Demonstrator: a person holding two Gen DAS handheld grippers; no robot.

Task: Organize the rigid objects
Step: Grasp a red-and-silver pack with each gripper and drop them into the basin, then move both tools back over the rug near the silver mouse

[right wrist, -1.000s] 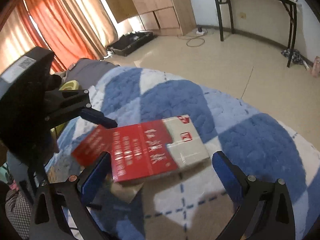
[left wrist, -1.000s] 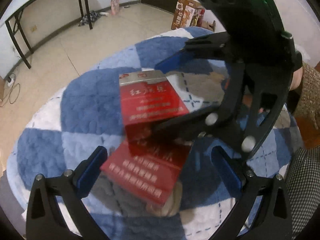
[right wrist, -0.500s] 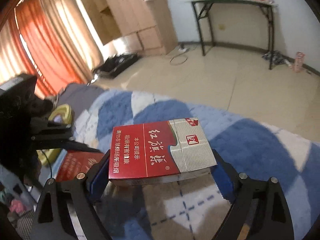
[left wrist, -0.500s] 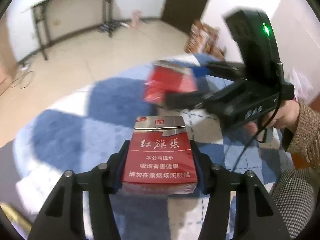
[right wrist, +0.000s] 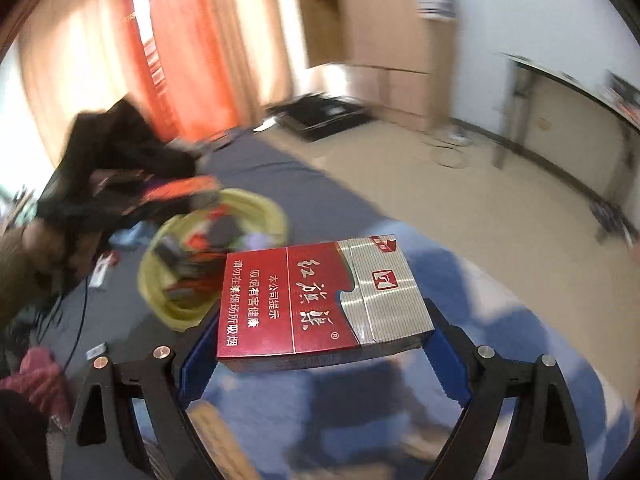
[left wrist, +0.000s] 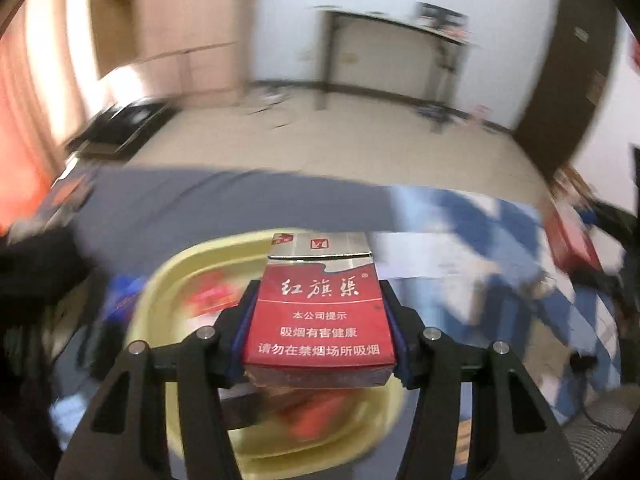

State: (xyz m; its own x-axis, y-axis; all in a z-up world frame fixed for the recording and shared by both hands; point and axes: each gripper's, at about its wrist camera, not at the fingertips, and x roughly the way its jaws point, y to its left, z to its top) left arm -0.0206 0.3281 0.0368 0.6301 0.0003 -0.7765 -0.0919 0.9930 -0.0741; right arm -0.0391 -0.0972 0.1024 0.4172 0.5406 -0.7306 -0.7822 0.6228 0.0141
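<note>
Gripping one red cigarette pack each now: left gripper (left wrist: 320,330) clamps its pack (left wrist: 322,312) by the narrow sides, right gripper (right wrist: 320,354) spans its own pack (right wrist: 320,300) lengthwise. Both were open over packs lying on the blue blanket (right wrist: 500,292) a second ago; now lifted. Yellow basin (left wrist: 192,264) sits lower centre under the left pack, likely the drop-off.

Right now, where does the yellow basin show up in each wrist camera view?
Left wrist view: the yellow basin fills the lower middle, largely hidden behind the red pack clamped in the left hand-held gripper.
Right wrist view: it sits left of centre, beyond the other red pack.
Shared landmark: the orange curtain, at each picture's left.
</note>
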